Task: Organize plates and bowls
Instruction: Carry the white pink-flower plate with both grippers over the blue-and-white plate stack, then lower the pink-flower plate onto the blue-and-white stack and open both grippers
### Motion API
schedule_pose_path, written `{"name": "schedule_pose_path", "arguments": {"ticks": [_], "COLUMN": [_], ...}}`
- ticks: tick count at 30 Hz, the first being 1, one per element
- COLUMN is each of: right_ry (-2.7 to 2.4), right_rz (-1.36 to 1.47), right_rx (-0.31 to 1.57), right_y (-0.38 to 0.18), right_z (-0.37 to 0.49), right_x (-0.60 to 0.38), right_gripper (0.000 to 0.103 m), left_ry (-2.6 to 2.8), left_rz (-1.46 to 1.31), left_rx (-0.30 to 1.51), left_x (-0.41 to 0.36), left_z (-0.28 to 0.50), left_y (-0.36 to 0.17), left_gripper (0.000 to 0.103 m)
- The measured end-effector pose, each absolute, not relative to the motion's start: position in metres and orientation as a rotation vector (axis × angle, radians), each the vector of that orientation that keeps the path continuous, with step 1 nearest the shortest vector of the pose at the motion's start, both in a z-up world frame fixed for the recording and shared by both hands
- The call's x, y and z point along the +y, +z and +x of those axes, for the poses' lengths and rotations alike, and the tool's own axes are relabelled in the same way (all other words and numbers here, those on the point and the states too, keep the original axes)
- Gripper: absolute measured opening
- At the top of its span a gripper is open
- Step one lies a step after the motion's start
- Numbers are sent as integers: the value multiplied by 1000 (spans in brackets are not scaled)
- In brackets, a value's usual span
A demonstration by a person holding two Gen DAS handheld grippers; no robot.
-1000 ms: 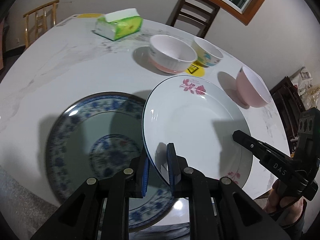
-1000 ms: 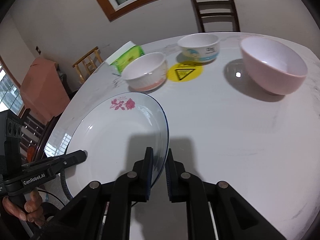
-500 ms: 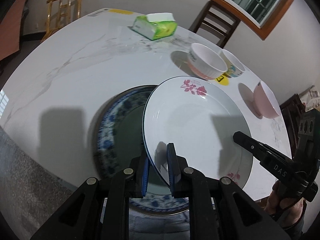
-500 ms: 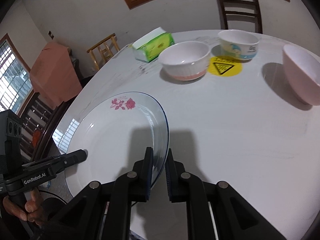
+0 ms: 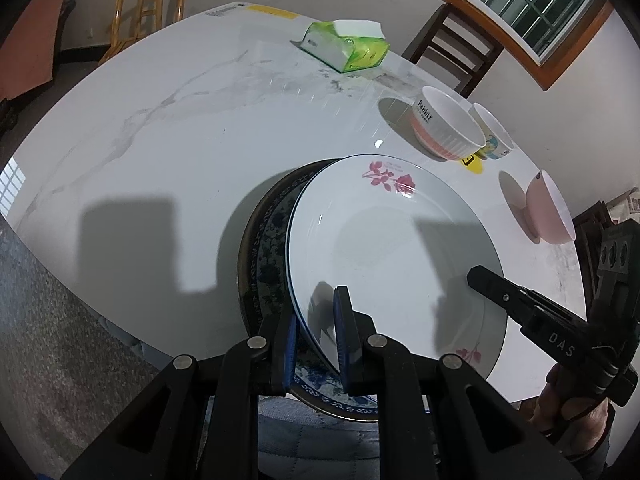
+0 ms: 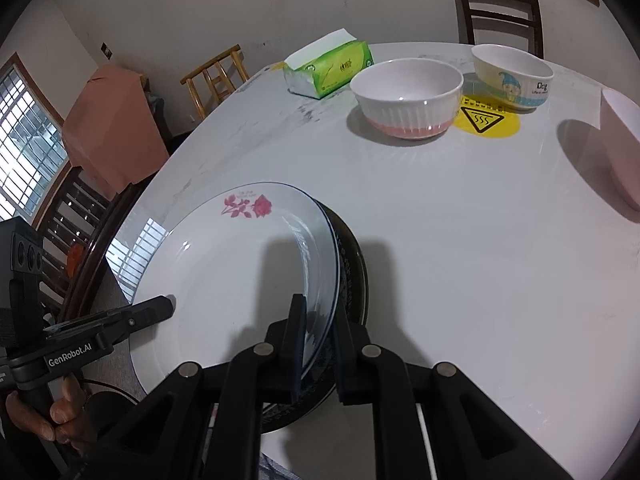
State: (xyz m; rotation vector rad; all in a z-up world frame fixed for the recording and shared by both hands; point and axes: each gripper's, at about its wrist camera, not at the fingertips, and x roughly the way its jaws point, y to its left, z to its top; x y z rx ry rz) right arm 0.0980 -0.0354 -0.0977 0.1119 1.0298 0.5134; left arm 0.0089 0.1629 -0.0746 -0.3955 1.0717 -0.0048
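Note:
A white plate with pink roses (image 5: 400, 256) (image 6: 224, 272) is held by both grippers over a dark blue-patterned plate (image 5: 264, 256) (image 6: 354, 276) at the table's near edge. My left gripper (image 5: 316, 336) is shut on the white plate's left rim. My right gripper (image 6: 318, 340) is shut on its right rim. A white bowl with a pink base (image 5: 446, 128) (image 6: 408, 98), a cartoon bowl (image 5: 494, 136) (image 6: 514, 76) and a pink bowl (image 5: 552, 210) (image 6: 622, 148) stand farther back.
A green tissue pack (image 5: 348, 46) (image 6: 328, 66) lies at the back of the white marble table (image 5: 160, 140) (image 6: 480, 240). A yellow sticker (image 6: 486, 120) lies between two bowls. Chairs (image 5: 452, 52) stand around the table.
Both grippers have carried the white plate left and toward the near edge, over the blue-patterned plate, which is now mostly covered.

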Motion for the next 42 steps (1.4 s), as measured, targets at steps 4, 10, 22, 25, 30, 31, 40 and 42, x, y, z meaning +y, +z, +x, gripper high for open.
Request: {"name": "schedule_pose_path", "arguments": {"ticks": [4, 10, 22, 25, 30, 31, 40, 42], "right_ry": [511, 510, 501, 491, 482, 481, 449, 448], "right_rz": [106, 108, 105, 101, 78, 74, 19, 22], "right_rx": [1045, 1074, 1104, 1107, 1106, 1108, 1097, 1097], "right_y": [-101, -105, -108, -108, -106, -106, -102, -101], "right_z": [99, 101, 100, 100, 99, 99, 97, 97], "right_x": [-33, -30, -23, -22, -19, -19, -17, -18], "right_gripper": [12, 12, 15, 15, 16, 16, 16, 16], "left_ry": [0, 10, 38, 39, 47, 49, 50, 51], "left_rz": [-401, -397, -395, -393, -405, -401, -392, -392], "left_rx": [1082, 1100, 1122, 1127, 1130, 1132, 1137, 1138], "left_x": [165, 168, 169, 168, 168, 167, 166, 166], "left_z": [10, 11, 17, 17, 18, 18, 18, 18], "left_y": [-78, -81, -84, -83, -83, -83, -82, -82], "left_gripper": [13, 14, 14, 17, 20, 20, 23, 24]}}
